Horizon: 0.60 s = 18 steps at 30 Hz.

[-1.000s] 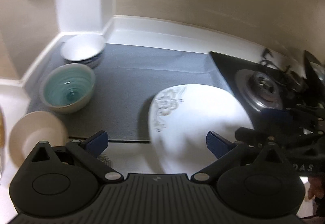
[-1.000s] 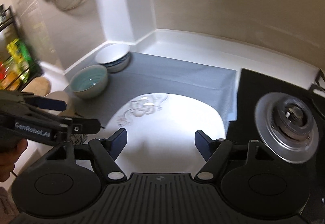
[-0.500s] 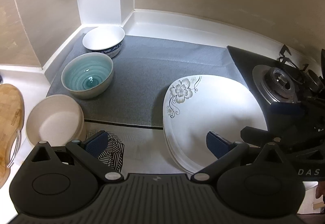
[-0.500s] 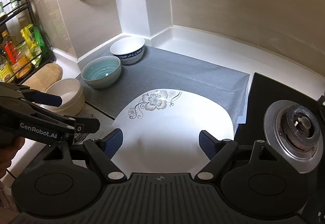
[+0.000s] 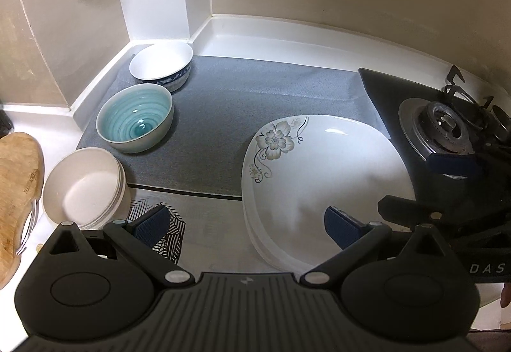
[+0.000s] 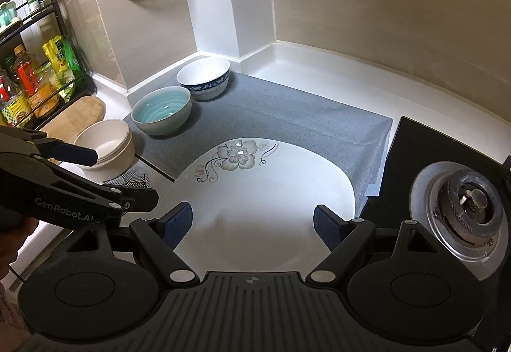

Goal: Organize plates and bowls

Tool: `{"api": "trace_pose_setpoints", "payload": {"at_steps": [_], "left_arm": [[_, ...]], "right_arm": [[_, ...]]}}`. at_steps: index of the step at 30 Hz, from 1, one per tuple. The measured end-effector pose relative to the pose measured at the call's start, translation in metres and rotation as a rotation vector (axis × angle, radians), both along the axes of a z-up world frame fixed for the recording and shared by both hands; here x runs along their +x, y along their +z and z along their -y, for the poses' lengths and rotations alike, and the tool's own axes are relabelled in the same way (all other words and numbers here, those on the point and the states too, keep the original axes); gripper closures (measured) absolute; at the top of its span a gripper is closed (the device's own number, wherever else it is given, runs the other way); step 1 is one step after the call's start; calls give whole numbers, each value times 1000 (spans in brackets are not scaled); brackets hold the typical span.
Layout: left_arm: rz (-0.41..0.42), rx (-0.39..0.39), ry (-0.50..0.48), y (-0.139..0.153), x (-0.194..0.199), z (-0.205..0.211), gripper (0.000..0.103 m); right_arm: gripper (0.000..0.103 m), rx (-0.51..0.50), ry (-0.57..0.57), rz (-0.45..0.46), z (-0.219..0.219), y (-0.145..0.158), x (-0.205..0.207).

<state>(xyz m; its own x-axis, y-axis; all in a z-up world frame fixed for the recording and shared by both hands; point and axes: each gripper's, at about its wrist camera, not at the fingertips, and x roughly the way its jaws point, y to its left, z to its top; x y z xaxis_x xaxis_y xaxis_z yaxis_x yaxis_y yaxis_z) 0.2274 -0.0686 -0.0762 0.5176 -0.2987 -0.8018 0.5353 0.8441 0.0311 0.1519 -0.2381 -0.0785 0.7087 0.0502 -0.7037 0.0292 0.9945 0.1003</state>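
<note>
With my right gripper (image 6: 252,226) now spread wide and drawn back above the stacked floral plates (image 6: 268,192), which lie released on the grey mat (image 6: 287,109) beside the burner (image 6: 463,211), and my left gripper (image 5: 246,224) likewise open and empty, the bowls appear next.

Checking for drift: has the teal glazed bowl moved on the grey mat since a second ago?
No. The teal glazed bowl sits at the same left edge of the grey mat, just in front of the blue-rimmed white bowl; only the camera view shifted.
</note>
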Motion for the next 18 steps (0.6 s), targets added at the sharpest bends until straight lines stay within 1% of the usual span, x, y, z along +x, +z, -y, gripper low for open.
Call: {"api": "trace_pose_setpoints", "payload": {"at_steps": [5, 10, 13, 15, 18], "left_arm": [[-2, 6, 14, -4, 2, -2, 0], [-22, -18, 36, -4, 13, -18, 0], [-16, -14, 29, -4, 21, -31, 0], [-17, -23, 43, -3, 28, -43, 0], [-32, -37, 81, -3, 42, -67, 0]], "right_arm": [[18, 1, 11, -5, 1, -3, 3], [18, -13, 27, -16, -10, -2, 12], [18, -8, 19, -17, -20, -1, 20], [18, -1, 13, -29, -29, -2, 28], [18, -11, 34, -36, -48, -3, 40]]}}
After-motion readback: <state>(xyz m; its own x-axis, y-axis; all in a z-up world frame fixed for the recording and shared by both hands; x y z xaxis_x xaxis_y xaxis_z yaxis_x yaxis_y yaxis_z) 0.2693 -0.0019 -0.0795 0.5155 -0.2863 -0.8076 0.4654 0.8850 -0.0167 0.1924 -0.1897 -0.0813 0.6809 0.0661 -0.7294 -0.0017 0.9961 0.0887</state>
